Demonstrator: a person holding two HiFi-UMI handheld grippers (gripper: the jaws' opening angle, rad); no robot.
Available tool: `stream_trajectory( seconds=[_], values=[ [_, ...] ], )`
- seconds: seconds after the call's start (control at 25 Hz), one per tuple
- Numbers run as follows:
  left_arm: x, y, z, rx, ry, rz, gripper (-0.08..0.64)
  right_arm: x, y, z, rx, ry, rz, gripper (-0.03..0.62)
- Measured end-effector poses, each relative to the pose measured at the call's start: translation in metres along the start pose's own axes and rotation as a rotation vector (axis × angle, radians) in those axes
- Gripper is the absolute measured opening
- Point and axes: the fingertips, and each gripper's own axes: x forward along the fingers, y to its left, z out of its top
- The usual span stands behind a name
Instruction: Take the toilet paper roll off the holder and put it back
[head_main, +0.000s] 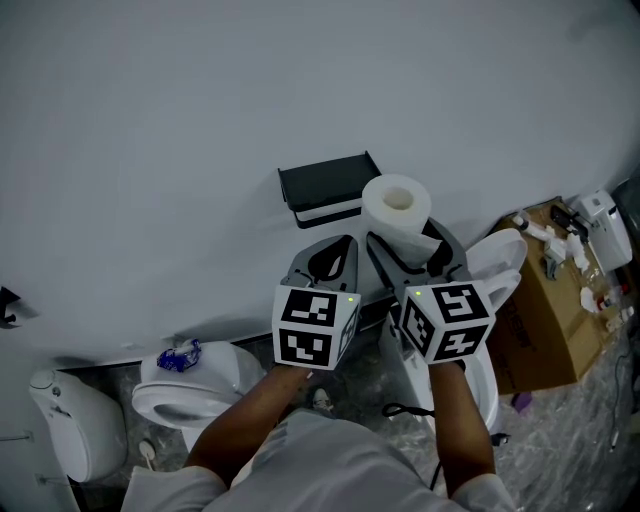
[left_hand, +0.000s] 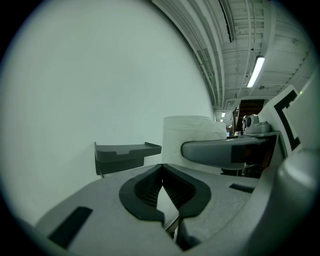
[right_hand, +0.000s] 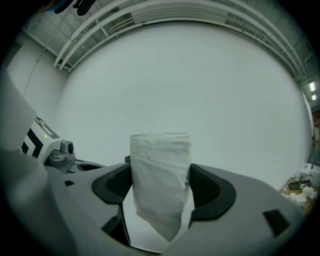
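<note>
white wall (head_main: 200, 120) fills the far side of the head view. floor level: white toilet (head_main: 215, 385) near left, cardboard box (head_main: 545, 320) with small clutter on top at right. left gripper (head_main: 343, 243): jaws closed tip to tip, nothing between them, confirmed in the left gripper view (left_hand: 162, 167); it points at the wall just below the holder. right gripper (head_main: 403, 243): jaws set narrow and clamped on the toilet paper roll (head_main: 397, 207), one pad on each side of it (right_hand: 161, 189). dark holder (head_main: 325, 185) is fixed to the wall, its shelf bare. roll is off the holder, just right of its right end, upright with core hole up; a loose tail of paper hangs below the jaws (right_hand: 160, 175).
</note>
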Motion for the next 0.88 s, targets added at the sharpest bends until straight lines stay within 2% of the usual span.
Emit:
stream_trajectory(
  seconds=[0.88],
  values=[
    [0.022,0.034,0.008,-0.005,-0.005,-0.032,0.005,0.039,0.001,0.046,0.06,-0.057,0.032,0.354]
  ],
)
